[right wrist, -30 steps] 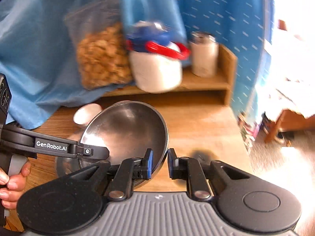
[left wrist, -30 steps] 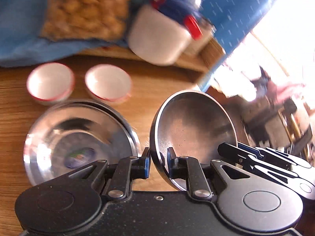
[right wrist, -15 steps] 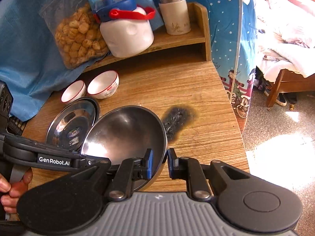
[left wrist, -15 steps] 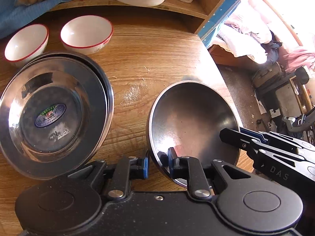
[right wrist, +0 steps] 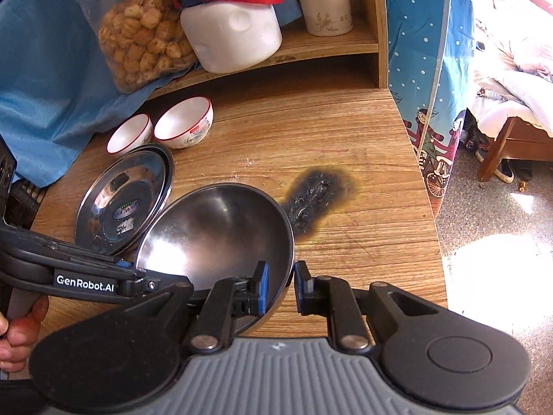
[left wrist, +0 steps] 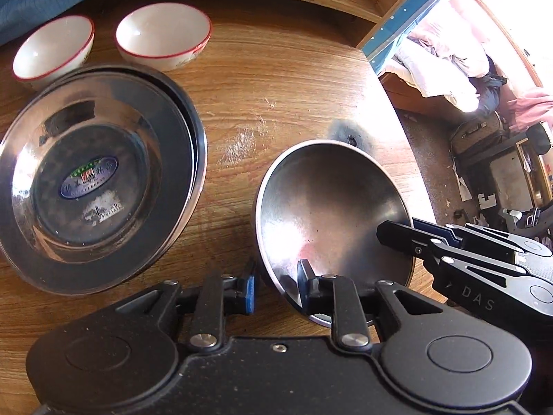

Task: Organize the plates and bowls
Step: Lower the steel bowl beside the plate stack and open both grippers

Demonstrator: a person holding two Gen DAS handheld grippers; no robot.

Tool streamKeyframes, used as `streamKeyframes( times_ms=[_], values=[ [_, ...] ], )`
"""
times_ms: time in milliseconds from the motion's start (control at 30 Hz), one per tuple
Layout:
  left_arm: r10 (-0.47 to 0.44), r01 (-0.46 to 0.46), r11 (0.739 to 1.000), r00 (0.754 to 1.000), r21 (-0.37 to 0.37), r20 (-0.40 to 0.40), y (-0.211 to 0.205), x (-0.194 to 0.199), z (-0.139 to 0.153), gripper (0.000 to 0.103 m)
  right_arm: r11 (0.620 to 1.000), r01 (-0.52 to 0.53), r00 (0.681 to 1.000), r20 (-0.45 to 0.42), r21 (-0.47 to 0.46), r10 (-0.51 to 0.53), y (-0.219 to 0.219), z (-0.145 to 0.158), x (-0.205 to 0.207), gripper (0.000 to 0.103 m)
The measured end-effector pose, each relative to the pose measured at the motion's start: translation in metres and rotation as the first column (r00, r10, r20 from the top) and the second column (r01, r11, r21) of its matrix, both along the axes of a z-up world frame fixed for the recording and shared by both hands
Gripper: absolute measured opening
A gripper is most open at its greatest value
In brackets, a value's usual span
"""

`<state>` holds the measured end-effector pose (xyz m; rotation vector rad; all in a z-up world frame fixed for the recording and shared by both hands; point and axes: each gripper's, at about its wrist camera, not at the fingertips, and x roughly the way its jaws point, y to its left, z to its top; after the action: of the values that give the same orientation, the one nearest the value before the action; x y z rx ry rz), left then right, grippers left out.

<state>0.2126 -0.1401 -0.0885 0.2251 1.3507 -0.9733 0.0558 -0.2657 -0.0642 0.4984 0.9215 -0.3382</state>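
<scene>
Steel bowl (right wrist: 221, 231) held tilted above the wooden table (right wrist: 345, 207), just right of the stacked steel plates (left wrist: 93, 180), near the burn mark (right wrist: 318, 197). Both tongs bite its rim.

Left gripper (left wrist: 276, 283): fingers straddle the bowl's near-left rim, one pad outside, one inside; clamped on the bowl. Reaches in from the left edge of the right wrist view, low and nearly level, with the person's hand (right wrist: 17, 328) on its grip.

Right gripper (right wrist: 280, 285): blue pads either side of the bowl's right rim, closed on it. In the left wrist view it comes in from the right, fingers (left wrist: 401, 235) over the rim.

Two red-rimmed white bowls (left wrist: 162, 34) sit side by side beyond the plates. Behind them, a wooden shelf (right wrist: 331, 45) carries a white jug (right wrist: 231, 31), a cream flask (right wrist: 325, 3) and a bag of snacks (right wrist: 141, 34), against blue cloth (right wrist: 41, 86).
</scene>
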Motion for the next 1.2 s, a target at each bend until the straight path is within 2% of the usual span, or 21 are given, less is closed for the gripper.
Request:
streamKeyframes(
  times_ms=[233,433,467,533,567,600,700,767,867,933,967,1033,1100,1200],
  values=[
    [0.009,-0.009,1.000,1.000,0.003,-0.010,-0.001,0.003,-0.004,0.027,1.000,-0.013,1.000,-0.002,-0.012,0.013,0.001,0.000,0.003,0.018],
    [0.008,-0.008,1.000,1.000,-0.012,-0.021,-0.001,0.004,-0.004,0.035,1.000,-0.023,1.000,-0.012,-0.012,0.023,0.002,-0.002,0.008,0.028],
    [0.011,-0.011,1.000,1.000,-0.014,-0.016,-0.001,0.005,-0.003,0.038,1.000,-0.022,1.000,-0.011,-0.017,0.022,0.002,-0.002,0.008,0.033],
    [0.017,-0.017,1.000,1.000,-0.026,-0.002,0.000,0.006,0.001,0.056,0.999,-0.017,1.000,-0.009,-0.031,0.016,0.001,0.000,0.008,0.043],
    [0.020,-0.019,0.999,1.000,-0.033,0.002,0.000,0.007,0.003,0.061,0.999,-0.013,1.000,-0.007,-0.034,0.013,0.000,0.000,0.008,0.048],
    [0.023,-0.023,0.999,1.000,-0.041,0.006,0.001,0.007,0.005,0.070,0.999,-0.009,1.000,-0.004,-0.037,0.009,-0.001,0.000,0.009,0.050],
    [0.035,-0.034,0.997,0.999,-0.065,0.012,0.006,0.008,0.011,0.073,0.999,-0.005,1.000,0.007,-0.045,0.005,-0.006,0.001,0.010,0.067],
    [0.053,-0.052,0.995,0.999,-0.086,0.012,0.011,0.008,0.014,0.077,0.999,-0.007,1.000,0.015,-0.043,0.008,-0.010,0.002,0.013,0.082],
    [0.106,-0.102,0.987,0.994,-0.125,0.025,0.022,0.008,0.025,0.087,0.998,-0.034,0.999,0.024,-0.051,0.036,-0.013,0.002,0.020,0.095],
    [0.166,-0.157,0.976,0.985,-0.148,0.044,0.032,0.010,0.033,0.098,0.997,-0.061,0.997,0.038,-0.051,0.063,-0.014,0.004,0.026,0.099],
    [0.199,-0.188,0.969,0.979,-0.159,0.053,0.037,0.011,0.037,0.100,0.996,-0.073,0.996,0.044,-0.051,0.075,-0.015,0.004,0.029,0.103],
    [0.270,-0.257,0.952,0.961,-0.169,0.062,0.048,0.014,0.042,0.102,0.994,-0.099,0.993,0.056,-0.053,0.102,-0.015,0.005,0.036,0.103],
    [0.346,-0.332,0.931,0.935,-0.154,0.074,0.059,0.018,0.044,0.102,0.991,-0.122,0.991,0.056,-0.050,0.125,-0.014,0.006,0.044,0.103],
    [0.454,-0.440,0.888,0.885,-0.132,0.106,0.079,0.023,0.048,0.102,0.989,-0.147,0.985,0.084,-0.023,0.149,-0.010,0.008,0.053,0.103]
  ],
)
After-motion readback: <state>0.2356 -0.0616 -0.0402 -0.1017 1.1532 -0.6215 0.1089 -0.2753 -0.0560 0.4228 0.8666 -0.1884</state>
